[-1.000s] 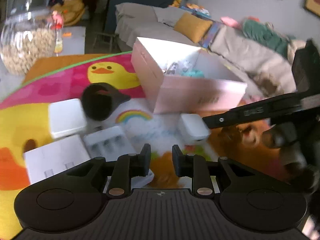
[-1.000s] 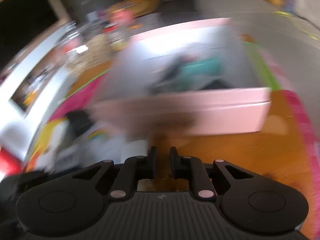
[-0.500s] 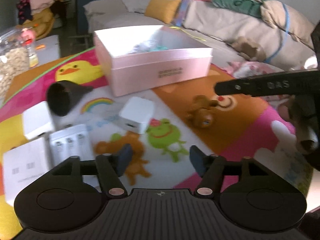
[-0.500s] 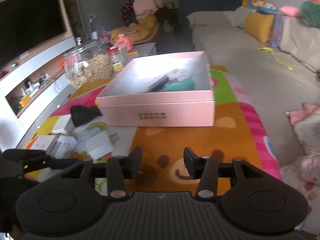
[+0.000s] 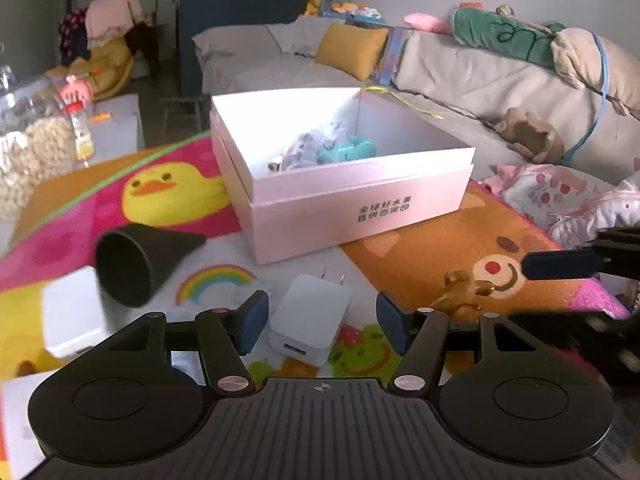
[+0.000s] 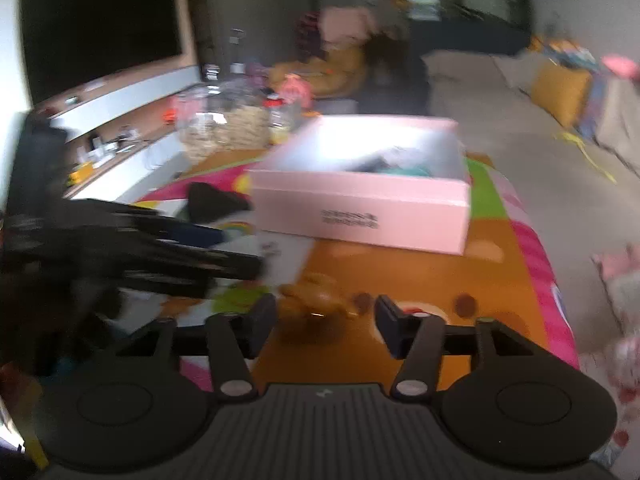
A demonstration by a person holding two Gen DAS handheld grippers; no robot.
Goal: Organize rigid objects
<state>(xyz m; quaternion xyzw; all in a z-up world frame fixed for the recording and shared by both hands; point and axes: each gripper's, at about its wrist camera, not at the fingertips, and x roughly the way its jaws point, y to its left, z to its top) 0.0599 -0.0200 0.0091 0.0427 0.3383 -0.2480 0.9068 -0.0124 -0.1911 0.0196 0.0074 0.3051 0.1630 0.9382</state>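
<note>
An open pink box [image 5: 360, 208] stands on the cartoon play mat and holds a teal item and some small things. A white plug charger [image 5: 310, 320] lies on the mat between the fingers of my left gripper [image 5: 322, 322]. Its jaws are closing and the pads stand clear of the charger. A small brown toy figure [image 6: 312, 304] lies just ahead of my right gripper [image 6: 326, 326], whose jaws are opening with nothing gripped. The same figure [image 5: 460, 296] shows in the left wrist view, to the right of the charger. A black cone [image 5: 136, 260] lies on its side to the left.
White boxes [image 5: 68, 312] lie at the mat's left edge, beside a glass jar of cereal [image 5: 28, 156]. A grey sofa [image 5: 460, 76] with cushions and soft toys runs behind and to the right. The pink box [image 6: 360, 208] sits beyond the right gripper, and a dark TV [image 6: 100, 28] is far left.
Both grippers went from shut to open. The left one moved up to the white charger, which now lies between its fingers. The right one swung across the mat towards the brown toy.
</note>
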